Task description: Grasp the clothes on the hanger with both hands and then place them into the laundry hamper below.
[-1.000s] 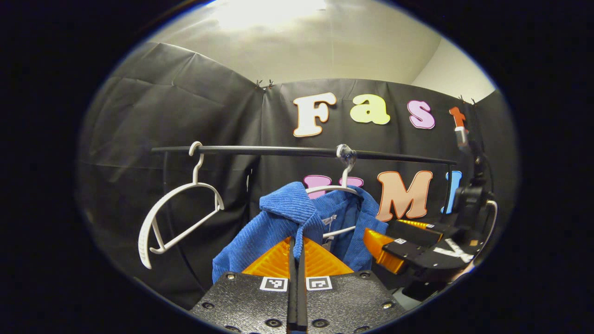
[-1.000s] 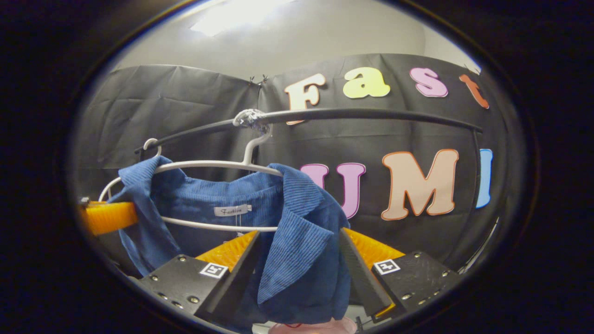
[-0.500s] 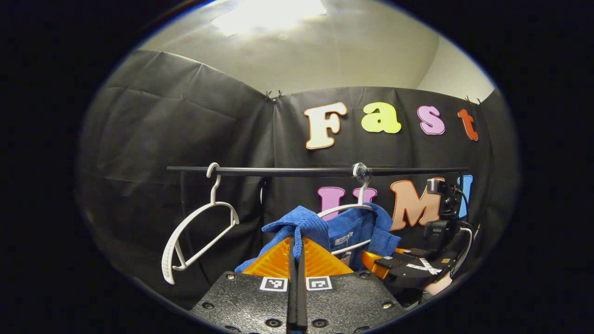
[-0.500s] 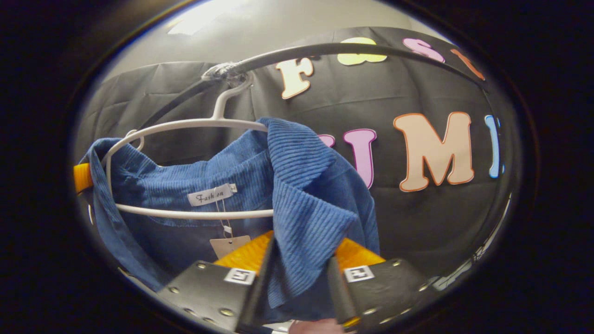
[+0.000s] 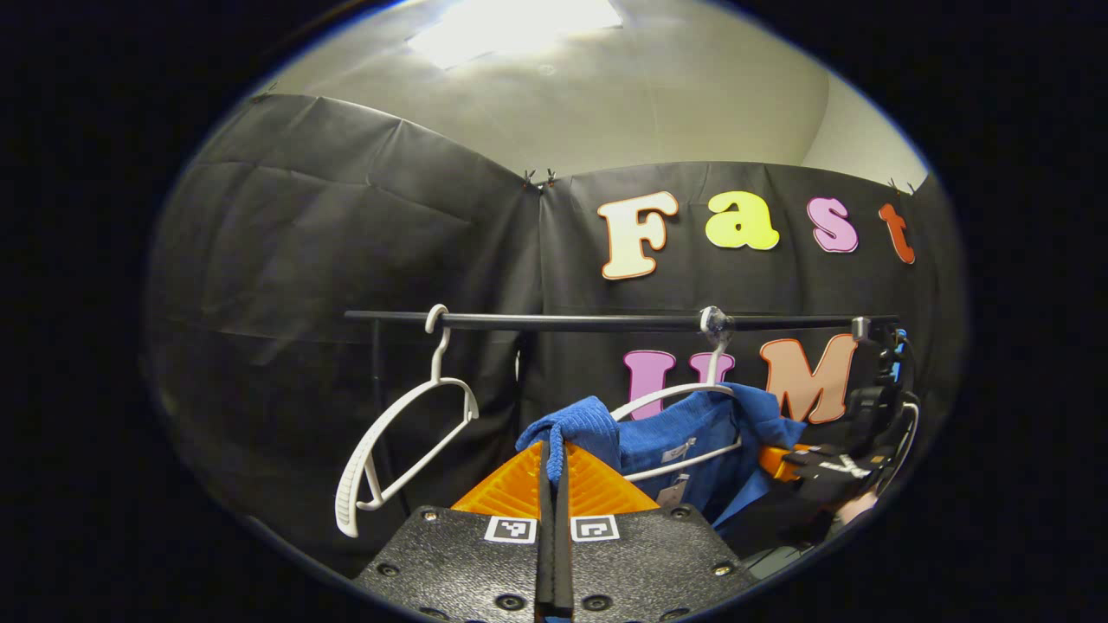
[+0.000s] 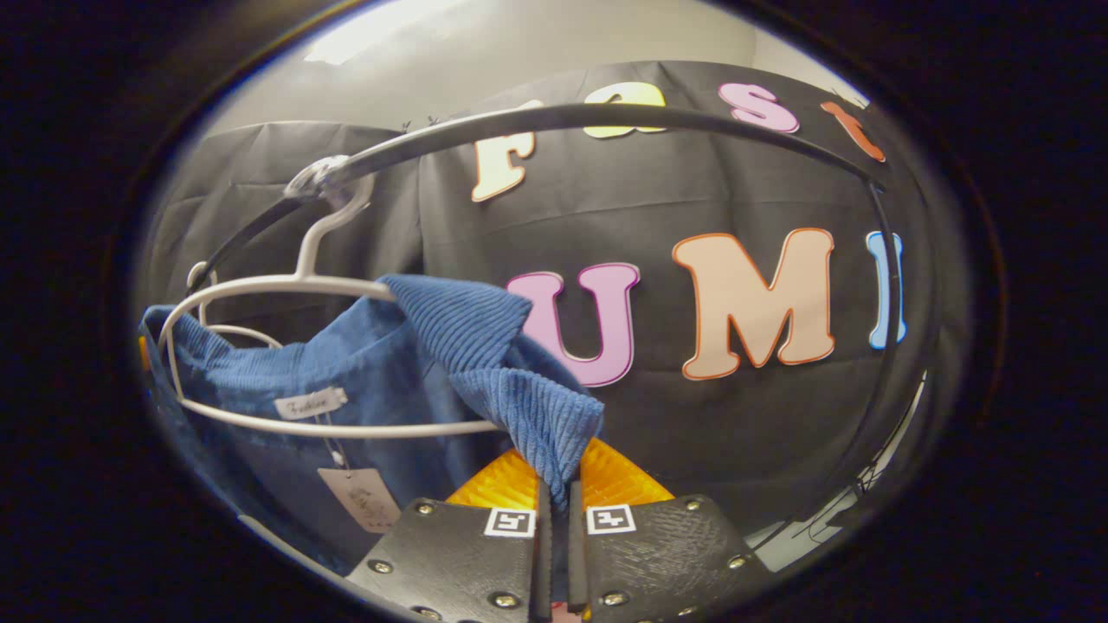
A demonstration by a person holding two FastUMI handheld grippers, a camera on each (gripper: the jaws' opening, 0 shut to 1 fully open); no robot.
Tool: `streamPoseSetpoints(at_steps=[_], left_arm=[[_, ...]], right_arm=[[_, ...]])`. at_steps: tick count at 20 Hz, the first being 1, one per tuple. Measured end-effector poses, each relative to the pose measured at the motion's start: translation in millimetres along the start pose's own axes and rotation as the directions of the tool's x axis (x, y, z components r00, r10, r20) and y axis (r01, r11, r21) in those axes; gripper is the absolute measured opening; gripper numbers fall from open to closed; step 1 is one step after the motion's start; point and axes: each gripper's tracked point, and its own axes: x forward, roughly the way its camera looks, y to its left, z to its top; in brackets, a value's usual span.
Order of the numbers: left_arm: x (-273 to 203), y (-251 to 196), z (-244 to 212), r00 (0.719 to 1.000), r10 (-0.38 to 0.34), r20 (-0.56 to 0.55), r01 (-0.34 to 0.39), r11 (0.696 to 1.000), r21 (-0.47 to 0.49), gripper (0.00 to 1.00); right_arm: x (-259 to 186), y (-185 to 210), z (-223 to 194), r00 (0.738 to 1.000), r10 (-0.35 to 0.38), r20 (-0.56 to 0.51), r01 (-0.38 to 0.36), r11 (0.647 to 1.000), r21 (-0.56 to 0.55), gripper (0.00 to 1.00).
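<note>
- The blue garment (image 6: 381,381) is a ribbed, corduroy-like top with a wide collar, a small white label sewn inside the neck and a paper tag (image 6: 359,497) dangling below it.
- It hangs on a white hanger (image 6: 286,285), whose hook sits over the black rail (image 6: 606,117) against the far wall.
- My right gripper (image 6: 554,484) is clamped on the right collar flap, both fingers pressing a bunched fold of the blue cloth between them.
- My left gripper (image 5: 551,459) is pinched tight on the left shoulder of the garment (image 5: 684,433), a knob of blue cloth bulging just above the fingertips.
- In the left gripper view, my right gripper (image 5: 783,459) shows farther off at the garment's right side, with a bit of my hand beneath it.
- A second white hanger (image 5: 407,433), bare, hangs tilted on the rail (image 5: 563,322) to the left of the garment, well apart from it.
</note>
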Motion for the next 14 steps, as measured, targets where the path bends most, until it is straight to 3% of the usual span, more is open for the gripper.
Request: streamPoseSetpoints(at_steps=[5,14], left_arm=[[3.1,16.2,9.2,0.999,0.039,0.020,-0.039,0.999,0.025,0.02],[9.0,57.9,7.1,0.991,0.136,0.021,-0.137,0.988,0.066,0.00]], right_arm=[[17.9,-28.7,51.0,0.994,-0.048,0.102,0.051,0.998,-0.029,0.08],[55.1,-18.0,102.7,0.977,-0.037,0.209,0.057,0.994,-0.092,0.07]])
